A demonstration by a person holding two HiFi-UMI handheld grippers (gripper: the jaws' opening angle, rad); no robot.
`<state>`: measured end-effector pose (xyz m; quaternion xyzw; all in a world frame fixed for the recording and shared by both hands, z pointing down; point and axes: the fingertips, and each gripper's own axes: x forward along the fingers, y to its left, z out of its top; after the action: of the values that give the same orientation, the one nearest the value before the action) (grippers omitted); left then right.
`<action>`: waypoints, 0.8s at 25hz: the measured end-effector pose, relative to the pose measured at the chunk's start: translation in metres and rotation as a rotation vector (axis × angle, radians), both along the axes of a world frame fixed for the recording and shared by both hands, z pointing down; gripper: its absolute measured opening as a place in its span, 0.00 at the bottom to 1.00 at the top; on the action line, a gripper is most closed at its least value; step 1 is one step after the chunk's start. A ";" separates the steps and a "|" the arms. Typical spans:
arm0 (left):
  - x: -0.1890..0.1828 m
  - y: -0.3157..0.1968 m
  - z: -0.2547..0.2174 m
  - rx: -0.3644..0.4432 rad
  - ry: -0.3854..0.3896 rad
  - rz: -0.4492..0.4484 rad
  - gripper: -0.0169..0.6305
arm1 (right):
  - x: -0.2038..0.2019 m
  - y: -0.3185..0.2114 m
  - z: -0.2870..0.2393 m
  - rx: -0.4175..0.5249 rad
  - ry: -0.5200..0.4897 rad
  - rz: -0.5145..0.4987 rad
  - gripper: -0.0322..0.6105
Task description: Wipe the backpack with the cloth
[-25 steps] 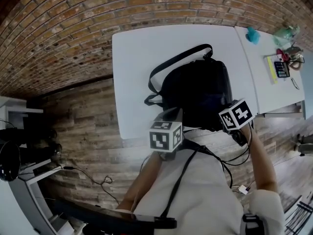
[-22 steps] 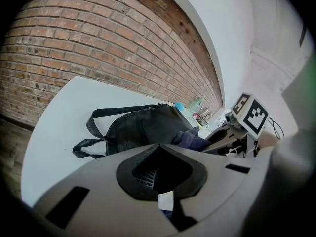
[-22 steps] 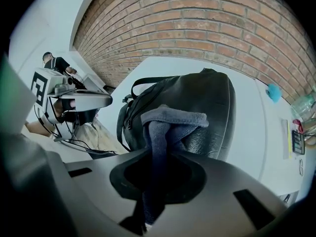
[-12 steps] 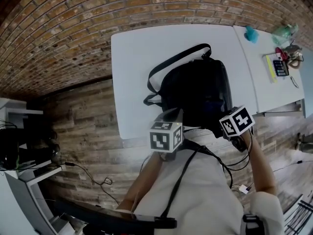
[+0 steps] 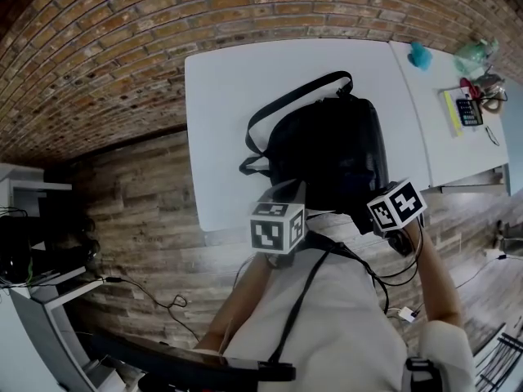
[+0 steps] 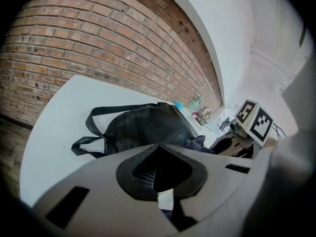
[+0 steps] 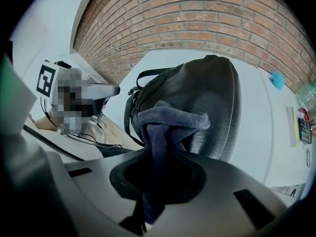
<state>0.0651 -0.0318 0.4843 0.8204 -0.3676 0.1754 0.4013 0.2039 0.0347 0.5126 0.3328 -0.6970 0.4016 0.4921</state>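
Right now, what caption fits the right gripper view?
Right tool grips a dark blue cloth before a black backpack on a white table.

legible text: none | possible calculator [image 5: 469, 114]: key print too small to read

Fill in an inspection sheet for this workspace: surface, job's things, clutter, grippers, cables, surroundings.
Surface: white table; a second white table adjoins it on the right.
Job's things: black backpack lies on the white table, straps towards the left; dark blue cloth bunched in front of it.
Clutter: teal object, calculator and other small items on the second white table.
Grippers: right gripper shut on the cloth; left gripper jaws together, nothing between them.
Cables: black cable below the right gripper; thin cable on the wood-plank floor.
Surroundings: brick wall behind the tables.
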 end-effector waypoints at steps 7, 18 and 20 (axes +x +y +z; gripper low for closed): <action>-0.002 -0.002 0.000 0.001 -0.005 -0.004 0.03 | 0.005 -0.035 -0.033 0.132 -0.023 0.032 0.11; 0.000 -0.003 -0.002 0.001 -0.009 -0.002 0.03 | 0.035 -0.170 -0.068 0.386 0.002 0.117 0.11; 0.000 -0.004 -0.001 -0.001 -0.011 -0.003 0.03 | 0.040 -0.191 -0.068 0.393 0.013 0.137 0.11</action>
<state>0.0652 -0.0357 0.4835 0.8185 -0.3711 0.1797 0.4000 0.2444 -0.1561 0.4448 0.4717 -0.7345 0.2880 0.3938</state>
